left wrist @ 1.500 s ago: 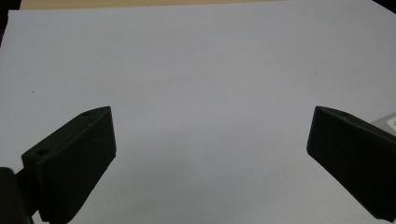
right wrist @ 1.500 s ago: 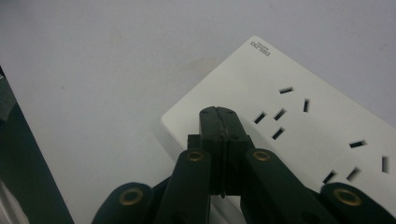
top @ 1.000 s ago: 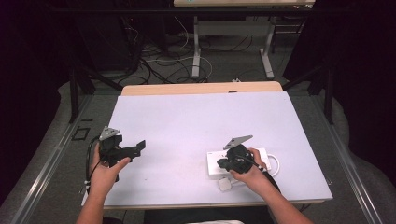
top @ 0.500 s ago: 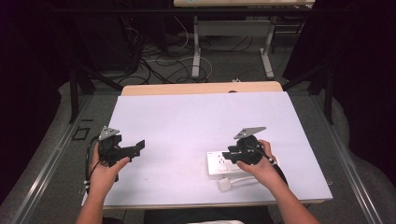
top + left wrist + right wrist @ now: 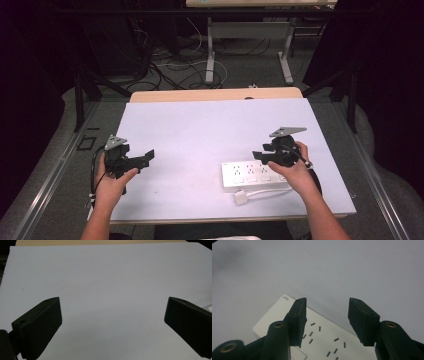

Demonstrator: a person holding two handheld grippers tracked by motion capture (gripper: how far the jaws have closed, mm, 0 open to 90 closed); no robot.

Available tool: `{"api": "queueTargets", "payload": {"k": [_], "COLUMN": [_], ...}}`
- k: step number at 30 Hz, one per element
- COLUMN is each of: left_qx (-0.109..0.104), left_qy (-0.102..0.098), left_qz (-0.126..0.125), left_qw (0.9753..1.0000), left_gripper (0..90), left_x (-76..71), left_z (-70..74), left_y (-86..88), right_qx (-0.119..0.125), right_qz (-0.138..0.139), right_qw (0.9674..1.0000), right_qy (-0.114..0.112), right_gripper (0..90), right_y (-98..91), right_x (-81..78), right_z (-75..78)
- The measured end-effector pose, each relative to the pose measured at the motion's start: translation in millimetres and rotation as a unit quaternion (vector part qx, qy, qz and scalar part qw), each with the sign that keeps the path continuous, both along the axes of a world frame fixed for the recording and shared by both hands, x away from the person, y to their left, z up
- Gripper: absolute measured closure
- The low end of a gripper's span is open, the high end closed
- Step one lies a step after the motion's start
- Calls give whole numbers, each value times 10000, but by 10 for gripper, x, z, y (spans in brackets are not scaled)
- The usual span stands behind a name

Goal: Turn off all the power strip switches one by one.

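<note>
Right gripper point(image 5: 261, 155) half-open (empty) — apparently above power strip point(image 5: 250, 174)

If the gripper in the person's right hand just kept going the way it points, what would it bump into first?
Probably the bare white table top just past the far edge of the power strip. The right gripper, jaws just opened with nothing between them, hangs above the strip and aims slightly down; depth is hard to judge.

One white power strip point(image 5: 255, 174) lies at the lower right of the high view, and one white plug point(image 5: 240, 197) on one white cord point(image 5: 267, 190) sits just below it. Two black grippers are there, one point(image 5: 149, 156) at lower left and one point(image 5: 258, 156) at lower right, each in one hand. One tabletop point(image 5: 200, 135) carries everything.
</note>
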State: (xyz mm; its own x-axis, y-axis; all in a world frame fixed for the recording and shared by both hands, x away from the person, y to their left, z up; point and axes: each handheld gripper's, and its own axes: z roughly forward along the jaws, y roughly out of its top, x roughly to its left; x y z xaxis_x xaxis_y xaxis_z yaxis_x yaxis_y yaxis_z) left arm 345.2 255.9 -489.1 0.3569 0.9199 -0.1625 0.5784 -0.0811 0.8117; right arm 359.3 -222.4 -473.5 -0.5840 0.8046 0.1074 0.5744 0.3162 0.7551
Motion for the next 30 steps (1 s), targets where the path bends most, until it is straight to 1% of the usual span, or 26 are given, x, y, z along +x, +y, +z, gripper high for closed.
{"api": "queueTargets", "payload": {"k": [1, 2, 3, 6, 10, 11, 12, 13, 14, 15, 18, 21, 23, 26, 28, 30], "left_qx": [-1, 1, -9, -4, -24, -24, -19, -20, -17, -24, -26, -18, -31, -30, -35, -11], "left_qy": [1, 1, 14, 19, 11, 11, 27, 24, 19, 39, 25, 27, 32, 34, 46, 46], "left_qz": [1, 2, 15, 20, 60, 60, 64, 75, 88, 93, 112, 139, 163, 194, 201, 207], "left_qw": [10000, 10000, 10000, 10000, 10000, 10000, 10000, 10000, 10000, 9999, 9999, 9999, 9999, 9998, 9998, 9998], "left_gripper": [14, 13, 13, 13, 13, 13, 14, 13, 13, 14, 13, 13, 13, 13, 13, 13], "left_x": [1, 1, 0, 3, 7, 7, 9, 10, 12, 12, 16, 17, 19, 22, 24, 27], "left_z": [-1, -2, -3, -8, -16, -16, -19, -21, -24, -24, -28, -32, -36, -42, -45, -49], "left_y": [1, 3, 4, 14, 25, 25, 36, 41, 46, 51, 62, 73, 82, 95, 102, 109], "right_qx": [-5, 28, 56, 61, 62, 62, 14, 32, 1, 21, 41, 44, -26, -26, -57, -32], "right_qz": [-93, -120, -159, -351, -600, -600, -736, -773, -887, -961, -1155, -1316, -1403, -1496, -1621, -1640], "right_qw": [10000, 9999, 9998, 9992, 9980, 9980, 9971, 9968, 9959, 9952, 9930, 9910, 9897, 9883, 9862, 9858], "right_qy": [6, -32, -85, -152, -175, -175, -182, -204, -194, -194, -241, -251, -284, -309, -346, -364], "right_gripper": [447, 432, 405, 327, 251, 251, 213, 196, 167, 151, 141, 98, 85, 84, 55, 33], "right_y": [-37, -67, -99, -189, -323, -323, -408, -435, -472, -506, -614, -715, -790, -882, -934, -979], "right_x": [7, 18, 27, 46, 69, 69, 77, 81, 79, 83, 90, 99, 103, 115, 119, 132], "right_z": [6, 5, 7, 14, 15, 15, 14, 10, 11, 9, 4, -9, -16, -40, -58, -83]}}
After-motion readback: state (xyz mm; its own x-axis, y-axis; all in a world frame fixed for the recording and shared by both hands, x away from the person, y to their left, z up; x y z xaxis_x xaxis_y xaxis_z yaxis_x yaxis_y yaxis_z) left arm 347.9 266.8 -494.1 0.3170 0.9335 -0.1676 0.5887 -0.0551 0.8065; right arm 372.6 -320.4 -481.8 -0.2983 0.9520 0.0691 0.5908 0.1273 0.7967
